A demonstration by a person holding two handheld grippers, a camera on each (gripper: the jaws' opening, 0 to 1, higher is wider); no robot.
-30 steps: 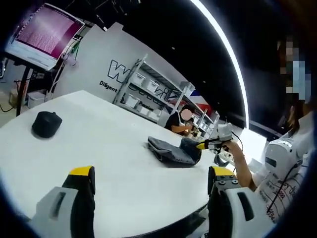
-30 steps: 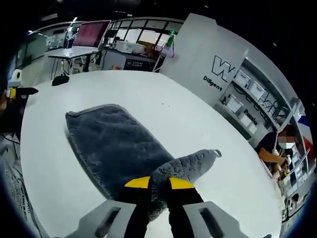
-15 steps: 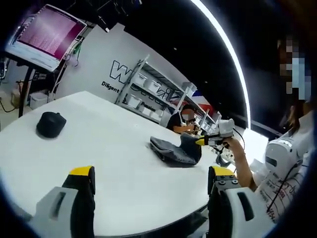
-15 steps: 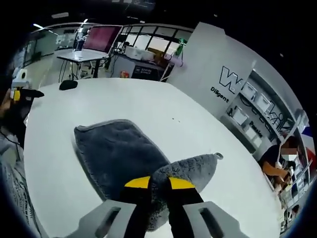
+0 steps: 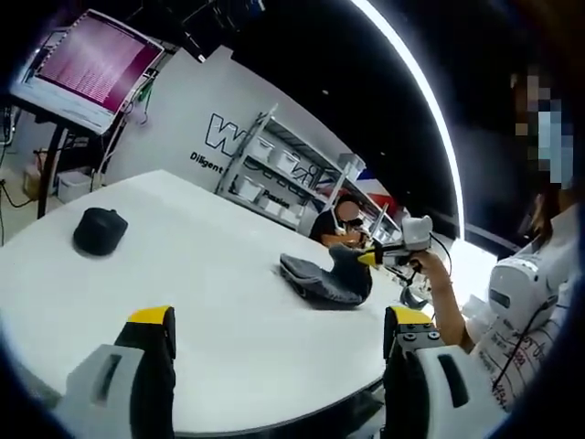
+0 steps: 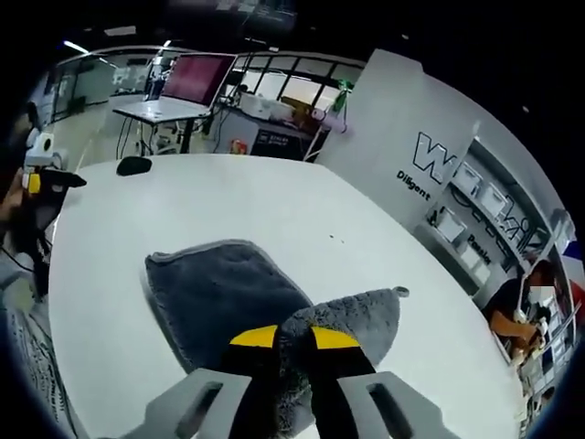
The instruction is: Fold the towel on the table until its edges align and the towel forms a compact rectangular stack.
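We grip 1 raised corner of the plush grey towel (image 6: 228, 293) in our closed right gripper (image 6: 292, 337), mid-fold, our left gripper (image 5: 279, 320) wide open and empty, and next we judge the corner must cross onto the flat half.

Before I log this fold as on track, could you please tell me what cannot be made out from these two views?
- Right gripper view: the towel edge pinched by the right tongs is hidden behind their tips.
- Right gripper view: the layer under the lifted flap is covered, so edge alignment is unclear.
- Left gripper view: the towel is too small to count its folds.
- Left gripper view: the dark object on the table is too small to identify.
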